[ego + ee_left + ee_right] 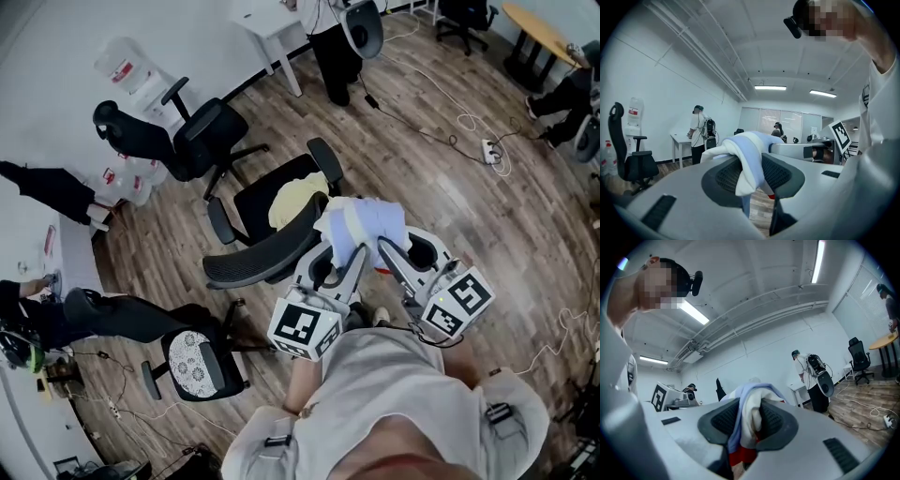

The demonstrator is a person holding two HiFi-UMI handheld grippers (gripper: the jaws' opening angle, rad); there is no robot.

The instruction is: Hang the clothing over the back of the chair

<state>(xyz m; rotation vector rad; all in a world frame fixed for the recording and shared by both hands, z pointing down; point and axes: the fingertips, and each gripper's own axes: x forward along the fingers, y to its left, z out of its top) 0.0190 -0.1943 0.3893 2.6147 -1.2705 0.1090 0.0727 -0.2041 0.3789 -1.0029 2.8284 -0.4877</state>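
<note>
- Water jugs (127,66): stand against the wall at far left. Each carries a red label; the print is too small to read.
- Spare office chair (192,136): black, near the jugs and well apart from the work area.
- Target chair (262,258): black mesh backrest facing the person, with a yellow cushion (295,202) on the seat.
- Left gripper (339,251): fingers are closed narrowly on one end of the clothing (366,225). In the left gripper view (752,173), white and pale blue fabric (745,154) is pinched between the ribbed pads, with a red patch below the fold.
- Clothing position: bunched and held in the air between both grippers, at the right end of the backrest's top edge. Contact with the chair cannot be confirmed.
- Right gripper (392,248): fingers are clamped on the other end. The right gripper view (747,420) shows the same fabric (750,408) squeezed between the pads.
- Marker cubes (302,328): black-and-white square patterns, with no readable text.
- Power strip (490,148): lies on the wood floor at right, with cables attached.
</note>
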